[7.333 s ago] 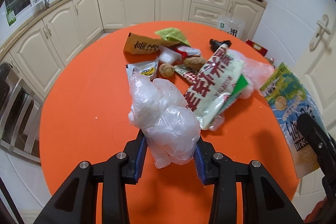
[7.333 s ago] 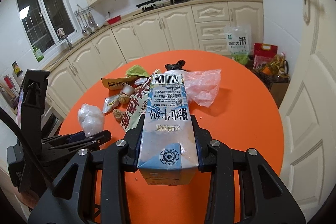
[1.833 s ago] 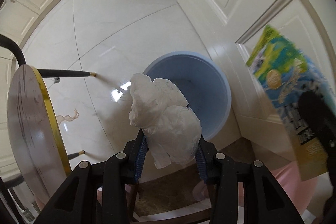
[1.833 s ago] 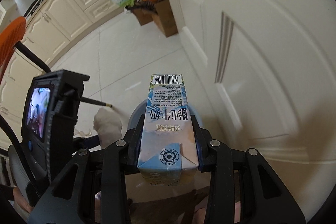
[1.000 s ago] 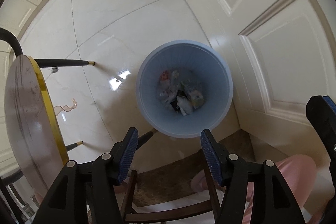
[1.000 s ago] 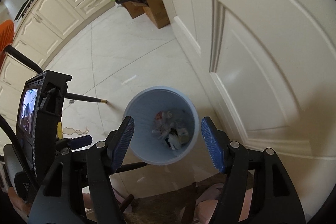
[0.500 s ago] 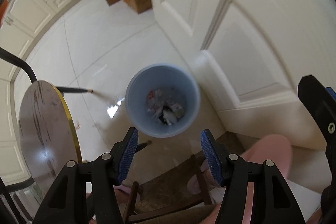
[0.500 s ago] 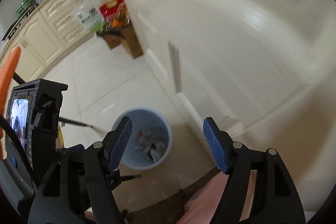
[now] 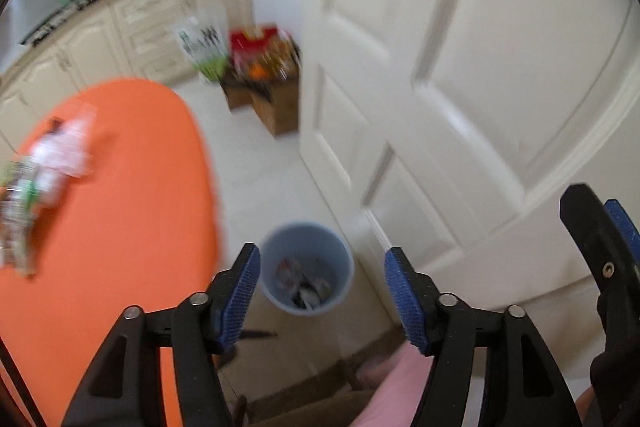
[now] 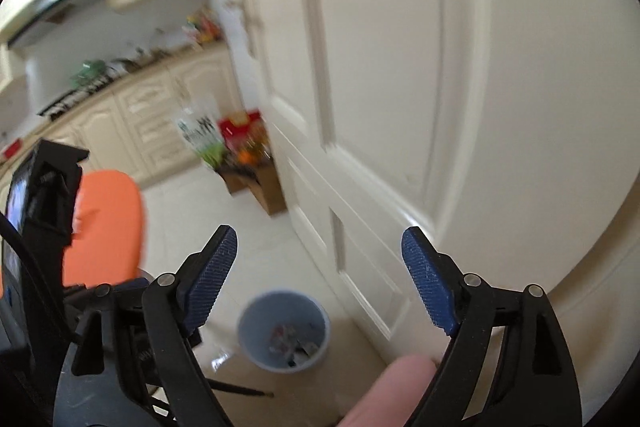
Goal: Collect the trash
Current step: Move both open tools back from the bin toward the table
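A light blue trash bin (image 9: 307,267) stands on the floor by the white door, with wrappers and trash inside; it also shows in the right wrist view (image 10: 284,331). My left gripper (image 9: 322,283) is open and empty, high above the bin. My right gripper (image 10: 318,279) is open and empty too, raised above the floor. The orange round table (image 9: 120,227) is at the left, with blurred wrappers and plastic bags (image 9: 44,167) lying on it. The frames are motion-blurred.
A white panelled door (image 9: 460,87) fills the right side. Cardboard boxes with a rice bag and groceries (image 9: 256,75) stand on the floor by the cream cabinets (image 9: 132,35). A brown mat (image 9: 320,387) and pink slippers lie below the grippers.
Both grippers have tilted up and away from the bin. The orange table and the kitchen counter have come back into view. Both grippers stay open and empty.
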Motion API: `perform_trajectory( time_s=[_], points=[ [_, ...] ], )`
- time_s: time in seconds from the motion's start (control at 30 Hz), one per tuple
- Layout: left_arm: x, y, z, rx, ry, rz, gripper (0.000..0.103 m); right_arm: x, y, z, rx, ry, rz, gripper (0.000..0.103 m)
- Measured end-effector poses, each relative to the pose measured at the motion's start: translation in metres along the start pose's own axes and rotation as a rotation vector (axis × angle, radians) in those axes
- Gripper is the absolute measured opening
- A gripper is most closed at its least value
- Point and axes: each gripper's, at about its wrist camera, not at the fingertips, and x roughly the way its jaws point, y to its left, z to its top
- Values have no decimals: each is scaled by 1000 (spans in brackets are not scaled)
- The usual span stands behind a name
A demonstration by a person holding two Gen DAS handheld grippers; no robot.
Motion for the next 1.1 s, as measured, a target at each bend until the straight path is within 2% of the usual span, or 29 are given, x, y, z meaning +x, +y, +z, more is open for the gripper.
perform_trajectory(
  time_s=[0.03,0.07,0.1,0.2,0.4,0.57,0.8,0.9,1.0,1.1],
  points=[
    [-15,7,-5,-13,-34,14,66,-10,8,6,-8,-30,36,87],
    [-34,17,-10,-32,-71,38,66,-21,16,11,-13,-60,79,97],
    [-53,27,-16,-51,-107,63,66,-29,22,15,-19,-84,110,102],
    [-99,53,-38,-96,-203,113,73,-55,45,27,-46,-162,196,102],
    [-199,106,-96,-208,-400,266,88,-102,94,40,-124,-294,332,103],
    [-242,123,-141,-281,-475,368,89,-128,131,36,-178,-349,415,103],
    [-308,132,-206,-363,-573,528,96,-153,160,28,-214,-404,522,103],
    [-324,125,-230,-385,-611,575,101,-158,171,28,-231,-417,563,103],
    [-334,118,-252,-408,-635,631,102,-162,176,21,-249,-421,588,103],
    [-330,95,-260,-417,-635,643,102,-164,187,18,-264,-414,614,103]
  ],
)
